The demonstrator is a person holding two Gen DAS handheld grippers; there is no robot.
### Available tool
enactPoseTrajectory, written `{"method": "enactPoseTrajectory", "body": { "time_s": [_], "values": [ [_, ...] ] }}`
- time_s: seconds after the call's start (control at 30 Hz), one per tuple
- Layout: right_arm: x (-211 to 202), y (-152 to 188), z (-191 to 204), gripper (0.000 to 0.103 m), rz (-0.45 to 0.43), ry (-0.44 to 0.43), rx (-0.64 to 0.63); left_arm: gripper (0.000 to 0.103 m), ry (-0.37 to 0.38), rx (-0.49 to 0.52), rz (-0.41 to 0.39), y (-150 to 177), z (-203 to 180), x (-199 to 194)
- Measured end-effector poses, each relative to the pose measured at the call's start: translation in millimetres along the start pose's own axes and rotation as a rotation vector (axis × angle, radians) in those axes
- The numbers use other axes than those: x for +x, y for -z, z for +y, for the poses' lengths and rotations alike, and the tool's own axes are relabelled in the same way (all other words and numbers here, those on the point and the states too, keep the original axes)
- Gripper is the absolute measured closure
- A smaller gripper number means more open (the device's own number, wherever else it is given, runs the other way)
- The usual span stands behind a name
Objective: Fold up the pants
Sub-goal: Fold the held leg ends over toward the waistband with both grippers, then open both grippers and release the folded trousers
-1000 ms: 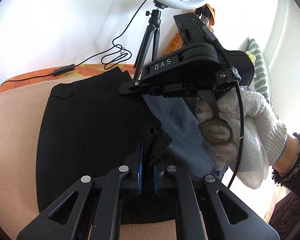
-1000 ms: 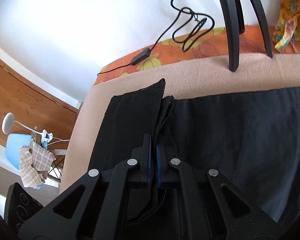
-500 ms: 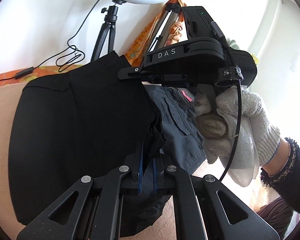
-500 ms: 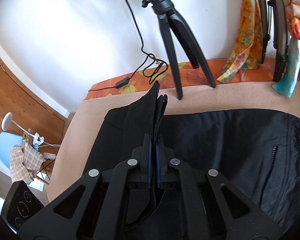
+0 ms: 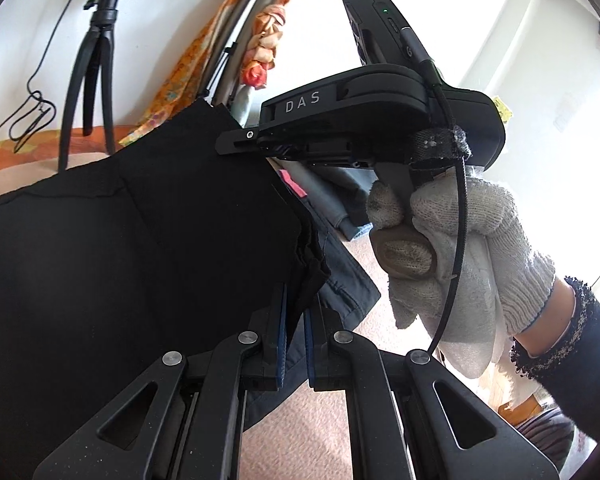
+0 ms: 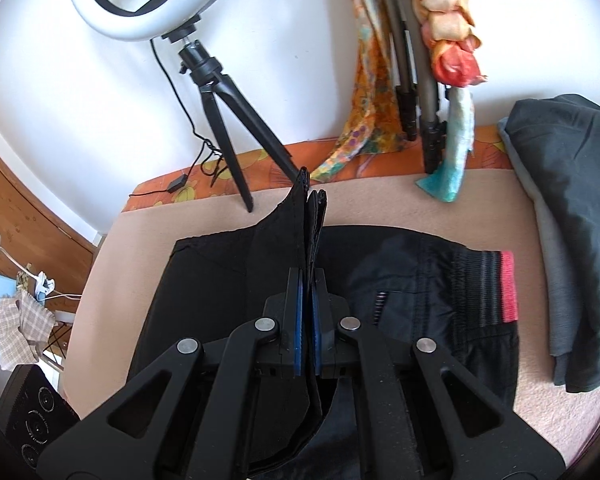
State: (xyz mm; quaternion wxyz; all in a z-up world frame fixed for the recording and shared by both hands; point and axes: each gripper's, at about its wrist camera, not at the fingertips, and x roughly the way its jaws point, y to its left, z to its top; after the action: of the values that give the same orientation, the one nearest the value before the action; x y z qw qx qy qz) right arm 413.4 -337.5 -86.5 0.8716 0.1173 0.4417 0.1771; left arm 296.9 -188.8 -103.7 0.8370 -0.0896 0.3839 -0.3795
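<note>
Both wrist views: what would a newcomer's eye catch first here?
The black pants, lifted off the peach blanket by both claws: the left claw and right claw each pinch an edge. The white ring light by the wall and the white-gloved hand stand out next.

Bare beige blanket [image 6: 440,200] beyond the pants; black tripod legs [image 6: 236,160] and folded grey garments [image 6: 572,240] bound it.

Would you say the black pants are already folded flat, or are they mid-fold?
Mid-fold: the left claw and right claw each pinch an edge of the black pants, lifted over the waistband.
</note>
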Motion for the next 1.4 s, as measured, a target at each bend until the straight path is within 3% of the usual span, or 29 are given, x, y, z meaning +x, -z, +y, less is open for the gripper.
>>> {"method": "enactPoseTrajectory", "body": {
  "time_s": [0.2, 0.37, 0.43, 0.53, 0.67, 0.77, 0.93, 1.07, 1.17, 1.4],
  "values": [
    [1, 5, -27, 0.098, 0.006, 0.029, 0.029, 0.094, -0.002, 0.024, 0.045, -2, -19, 11],
    [3, 6, -36, 0.098, 0.009, 0.054, 0.021, 0.065, -0.024, 0.025, 0.062, 1, -19, -4],
    [6, 8, -40, 0.099, 0.011, 0.072, 0.017, 0.060, -0.037, 0.032, 0.063, 4, -16, -19],
    [11, 12, -52, 0.099, 0.018, 0.079, 0.041, 0.060, -0.079, 0.046, 0.060, 11, -9, -43],
    [20, 18, -59, 0.098, 0.026, 0.087, 0.036, 0.060, -0.226, 0.078, 0.045, 22, 13, -67],
    [30, 21, -60, 0.098, 0.054, 0.114, 0.032, 0.060, -0.292, 0.000, 0.035, 28, 42, -79],
    [26, 23, -48, 0.083, 0.048, 0.226, -0.037, 0.060, -0.375, -0.080, -0.003, 36, 76, -90],
    [6, 24, -31, 0.062, -0.006, 0.259, -0.077, 0.060, -0.384, -0.142, 0.008, 43, 96, -91],
    [-8, 27, -8, 0.049, -0.035, 0.251, -0.122, 0.060, -0.380, -0.189, 0.014, 47, 109, -92],
    [-1, 35, 55, 0.048, 0.033, 0.089, -0.192, 0.060, -0.376, -0.289, 0.015, 60, 129, -96]
  ]
}}
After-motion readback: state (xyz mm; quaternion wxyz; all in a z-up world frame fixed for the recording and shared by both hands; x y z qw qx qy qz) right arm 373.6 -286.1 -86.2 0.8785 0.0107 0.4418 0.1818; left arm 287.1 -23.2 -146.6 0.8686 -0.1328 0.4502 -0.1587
